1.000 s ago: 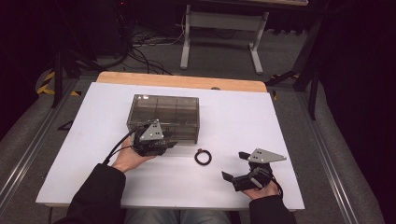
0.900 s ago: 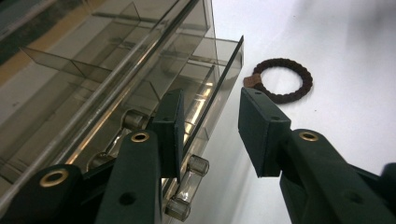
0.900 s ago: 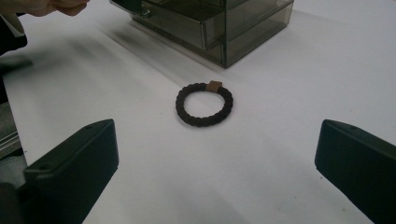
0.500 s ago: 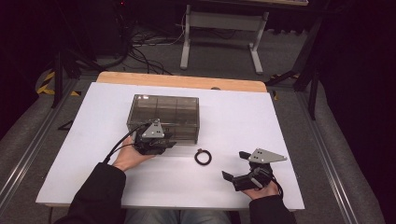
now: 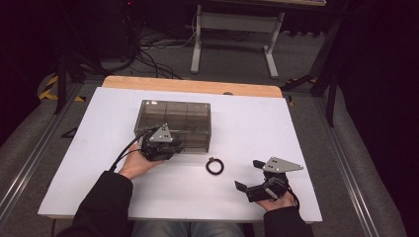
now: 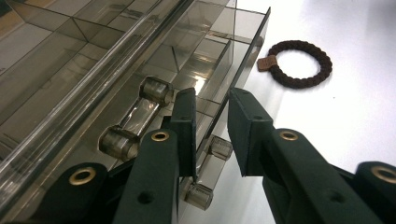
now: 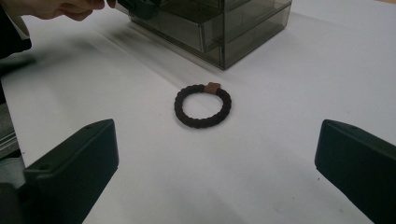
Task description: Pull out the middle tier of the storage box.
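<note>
A smoky clear drawer box [image 5: 173, 116] stands at the middle of the white table [image 5: 306, 133]. My left gripper [image 5: 169, 144] is at its front. In the left gripper view a lower drawer stands slightly pulled out, and its clear handle [image 6: 212, 156] sits between the jaws of my left gripper [image 6: 212, 100], which have just been closing and now hold it. A dark braided hair tie [image 5: 207, 166] with a small brown tag lies flat to the right of the box. My right gripper [image 5: 248, 175] rests open near the front edge, with the hair tie [image 7: 180, 107] ahead of its jaws and apart from them.
A wooden strip [image 5: 188, 85] runs along the table's far edge. Beyond it are cables on the floor and a white stand [image 5: 232, 24]. The upper drawer's clear handle [image 6: 135, 116] is just left of my left jaws.
</note>
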Demonstrator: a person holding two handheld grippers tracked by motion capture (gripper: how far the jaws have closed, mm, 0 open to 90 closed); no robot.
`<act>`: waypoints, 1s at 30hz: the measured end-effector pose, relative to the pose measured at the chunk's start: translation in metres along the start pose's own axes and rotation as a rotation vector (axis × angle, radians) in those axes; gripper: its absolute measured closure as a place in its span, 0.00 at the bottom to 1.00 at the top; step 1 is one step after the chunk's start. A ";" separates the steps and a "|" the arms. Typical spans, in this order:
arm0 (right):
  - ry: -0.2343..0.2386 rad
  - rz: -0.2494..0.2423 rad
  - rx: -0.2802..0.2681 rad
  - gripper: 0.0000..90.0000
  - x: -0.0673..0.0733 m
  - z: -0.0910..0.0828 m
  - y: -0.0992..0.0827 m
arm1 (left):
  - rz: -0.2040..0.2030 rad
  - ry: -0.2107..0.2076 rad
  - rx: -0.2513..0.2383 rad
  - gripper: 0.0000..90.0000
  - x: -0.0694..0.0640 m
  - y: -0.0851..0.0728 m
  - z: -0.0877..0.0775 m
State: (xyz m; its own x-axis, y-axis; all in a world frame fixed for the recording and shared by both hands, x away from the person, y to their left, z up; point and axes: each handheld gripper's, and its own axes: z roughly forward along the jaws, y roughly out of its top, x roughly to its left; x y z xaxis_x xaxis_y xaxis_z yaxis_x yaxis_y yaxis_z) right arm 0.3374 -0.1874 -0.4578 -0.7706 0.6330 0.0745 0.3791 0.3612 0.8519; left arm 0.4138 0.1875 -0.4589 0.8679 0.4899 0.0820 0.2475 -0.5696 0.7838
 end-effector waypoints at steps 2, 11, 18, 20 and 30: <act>0.000 0.000 0.000 0.00 0.000 0.000 0.000 | 0.006 -0.011 0.003 0.81 0.000 0.000 -0.001; 0.001 0.001 0.001 0.00 0.000 0.000 0.000 | 0.016 -0.025 0.012 0.82 -0.003 0.000 -0.004; 0.000 -0.002 0.003 0.00 0.000 0.000 0.000 | 0.009 -0.038 0.014 0.83 -0.007 -0.001 -0.004; 0.001 0.002 0.001 0.00 0.000 0.000 0.000 | 0.011 -0.038 0.015 0.83 -0.008 -0.001 -0.004; -0.002 -0.002 0.004 0.00 0.000 0.000 0.000 | 0.016 -0.041 0.020 0.84 -0.013 -0.001 -0.006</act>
State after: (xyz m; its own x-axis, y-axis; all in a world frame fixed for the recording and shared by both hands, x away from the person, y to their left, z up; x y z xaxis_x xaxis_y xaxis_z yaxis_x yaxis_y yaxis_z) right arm 0.3377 -0.1875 -0.4581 -0.7706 0.6333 0.0717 0.3793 0.3653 0.8501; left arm 0.3998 0.1858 -0.4570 0.8887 0.4532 0.0687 0.2416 -0.5906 0.7699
